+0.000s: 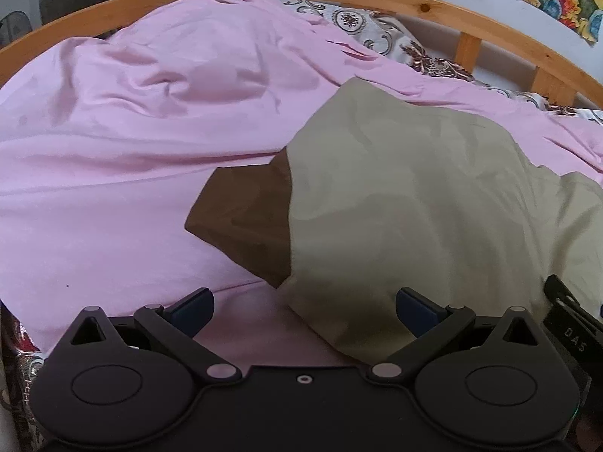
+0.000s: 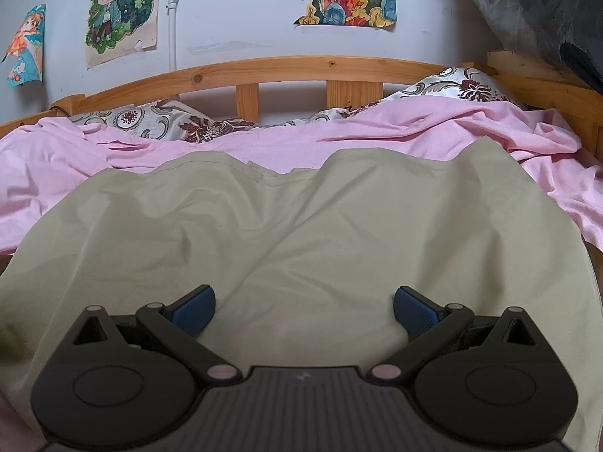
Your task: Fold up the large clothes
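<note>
Pink bed sheet [image 2: 264, 143], one beige garment [image 2: 301, 233]

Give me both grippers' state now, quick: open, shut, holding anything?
Left gripper: open, holding nothing, at the edge of the beige garment.
Right gripper: open, holding nothing, above the same garment.

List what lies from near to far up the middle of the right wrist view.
Right gripper → beige garment → pink sheet → patterned bedding → wooden bed rail → wall.
</note>
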A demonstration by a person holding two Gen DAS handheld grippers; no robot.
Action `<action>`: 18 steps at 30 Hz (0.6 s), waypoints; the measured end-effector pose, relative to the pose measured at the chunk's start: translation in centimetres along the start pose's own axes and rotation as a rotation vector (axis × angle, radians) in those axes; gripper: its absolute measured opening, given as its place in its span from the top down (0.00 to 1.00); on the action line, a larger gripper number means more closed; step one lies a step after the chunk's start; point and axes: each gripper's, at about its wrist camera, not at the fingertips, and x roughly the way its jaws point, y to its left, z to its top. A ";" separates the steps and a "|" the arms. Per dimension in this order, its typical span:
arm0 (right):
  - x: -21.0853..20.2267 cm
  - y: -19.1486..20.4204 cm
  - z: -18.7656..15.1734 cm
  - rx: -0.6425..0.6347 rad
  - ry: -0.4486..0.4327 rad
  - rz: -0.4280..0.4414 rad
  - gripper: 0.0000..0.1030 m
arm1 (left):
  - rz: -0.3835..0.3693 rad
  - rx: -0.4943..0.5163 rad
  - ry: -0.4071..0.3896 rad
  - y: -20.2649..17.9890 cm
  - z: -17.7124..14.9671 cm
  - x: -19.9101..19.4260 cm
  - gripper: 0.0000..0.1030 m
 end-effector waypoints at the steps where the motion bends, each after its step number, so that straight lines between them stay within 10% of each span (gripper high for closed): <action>1: 0.0 0.0 0.0 0.000 0.000 0.000 0.00 | 0.002 -0.002 0.000 0.1 0.0 0.0 0.01; 18: 0.0 0.0 0.0 0.003 -0.001 0.001 0.00 | 0.029 -0.007 0.002 0.7 0.0 0.4 0.01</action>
